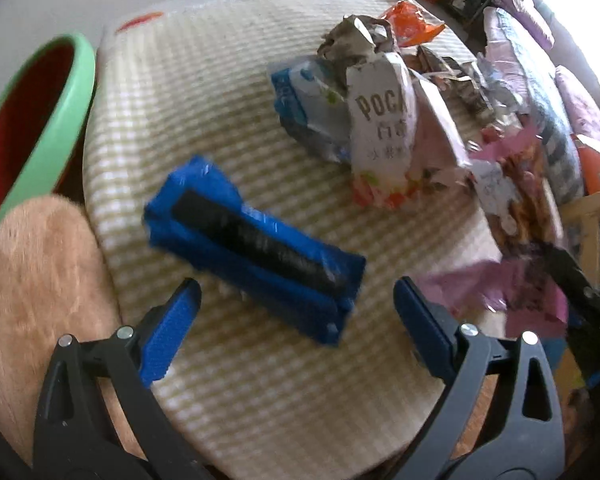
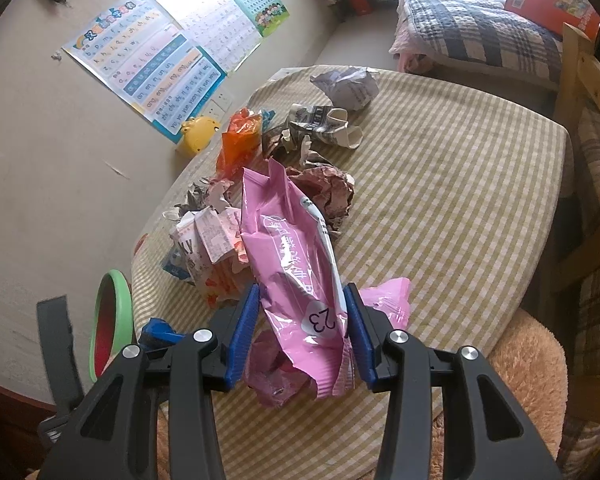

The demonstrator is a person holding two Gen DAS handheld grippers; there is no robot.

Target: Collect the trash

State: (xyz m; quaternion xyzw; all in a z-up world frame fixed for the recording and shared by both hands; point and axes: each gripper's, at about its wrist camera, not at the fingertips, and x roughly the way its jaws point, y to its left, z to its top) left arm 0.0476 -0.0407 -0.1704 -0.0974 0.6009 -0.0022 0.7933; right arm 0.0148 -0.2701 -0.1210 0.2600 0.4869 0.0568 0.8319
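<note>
Pink wrapper (image 2: 300, 280) lengthwise in right tool (image 2: 302, 332)

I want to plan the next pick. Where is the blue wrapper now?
In the left wrist view, the blue wrapper lies on the checked cloth, just ahead of the open left gripper, nearer than the trash pile.

A table covered with a striped cloth (image 2: 440, 184) carries the litter. A blue wrapper (image 1: 256, 248) lies apart near the front edge. Farther back, a heap: a white snack box (image 1: 384, 128) against a pale blue packet (image 1: 308, 108), an orange wrapper (image 2: 240, 140), crumpled paper (image 2: 346, 88) and a rolled newspaper (image 2: 324, 120). A pink bag (image 2: 296, 264) rests nearest the front.
</note>
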